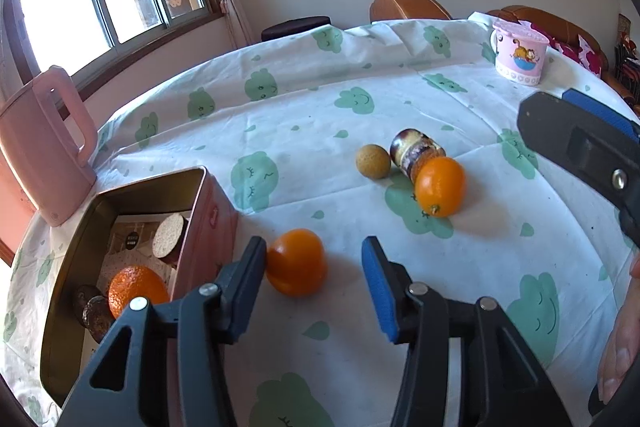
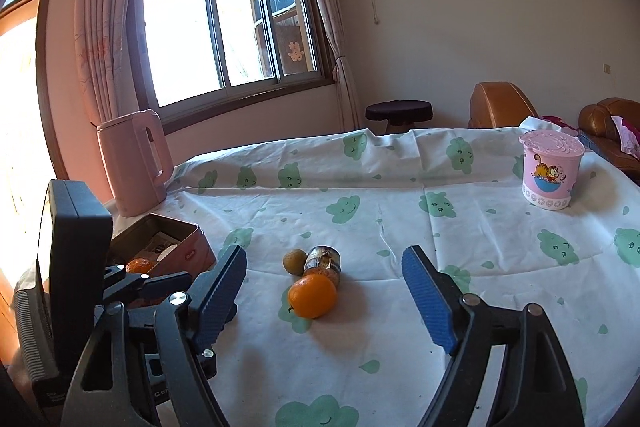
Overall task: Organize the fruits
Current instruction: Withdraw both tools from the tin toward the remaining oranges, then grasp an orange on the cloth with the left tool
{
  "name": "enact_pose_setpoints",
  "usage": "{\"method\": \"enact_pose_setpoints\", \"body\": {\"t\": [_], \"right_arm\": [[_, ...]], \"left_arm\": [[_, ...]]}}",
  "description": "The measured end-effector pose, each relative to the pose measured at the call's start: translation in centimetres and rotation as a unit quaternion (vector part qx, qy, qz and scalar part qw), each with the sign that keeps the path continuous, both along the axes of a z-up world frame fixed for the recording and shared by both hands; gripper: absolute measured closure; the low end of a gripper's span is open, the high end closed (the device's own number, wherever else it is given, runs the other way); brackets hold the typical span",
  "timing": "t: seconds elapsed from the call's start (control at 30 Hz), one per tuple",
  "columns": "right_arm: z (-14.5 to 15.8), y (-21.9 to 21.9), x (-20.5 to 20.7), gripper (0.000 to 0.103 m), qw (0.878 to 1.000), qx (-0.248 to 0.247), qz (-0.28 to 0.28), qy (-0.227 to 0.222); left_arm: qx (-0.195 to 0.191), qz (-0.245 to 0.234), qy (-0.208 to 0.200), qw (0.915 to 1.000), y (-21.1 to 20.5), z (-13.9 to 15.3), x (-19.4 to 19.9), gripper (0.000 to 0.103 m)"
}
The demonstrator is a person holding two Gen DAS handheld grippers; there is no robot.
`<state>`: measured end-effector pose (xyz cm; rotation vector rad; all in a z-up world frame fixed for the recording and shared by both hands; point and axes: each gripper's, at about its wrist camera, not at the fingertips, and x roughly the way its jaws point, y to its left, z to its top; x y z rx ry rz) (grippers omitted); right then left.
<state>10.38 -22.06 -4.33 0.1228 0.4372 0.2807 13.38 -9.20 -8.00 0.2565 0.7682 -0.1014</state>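
Fruit lies scattered beside our pink tin [image 1: 208,211]: one orange [image 1: 297,262] just right of it, between the spread fingers of our left gripper [image 1: 314,263], perhaps grazing one. Our right gripper [image 2: 324,291], also spread, faces another orange [image 2: 312,295] farther right.

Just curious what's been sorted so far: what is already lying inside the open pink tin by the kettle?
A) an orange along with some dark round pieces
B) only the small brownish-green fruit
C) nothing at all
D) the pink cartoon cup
A: the left wrist view shows an orange and dark round pieces inside the pink tin.
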Motion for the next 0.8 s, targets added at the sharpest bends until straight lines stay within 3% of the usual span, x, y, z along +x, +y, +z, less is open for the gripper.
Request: {"method": "enact_pose_setpoints", "body": {"t": [0.23, 0.4, 0.6, 0.8], "right_arm": [[0.0, 0.1, 0.1, 0.016, 1.0, -0.003, 0.0, 0.004], [-0.1, 0.0, 0.3, 0.016, 1.0, -0.003, -0.003, 0.01], [-0.3, -0.7, 0.7, 0.016, 1.0, 0.012, -0.012, 0.021], [-0.7, -1.0, 1.6, 0.016, 0.999, 0.02, -0.011, 0.044]], "left_arm": [[0.003, 0.019, 0.026, 0.9995, 0.6, -0.7, 1.6, 0.052], [0.0, 0.027, 0.013, 0.9995, 1.2, -0.4, 1.5, 0.071], [-0.016, 0.018, 0.008, 0.9997, 1.5, -0.1, 1.4, 0.072], [-0.063, 0.011, -0.002, 0.998, 2.0, 0.6, 1.2, 0.072]]}}
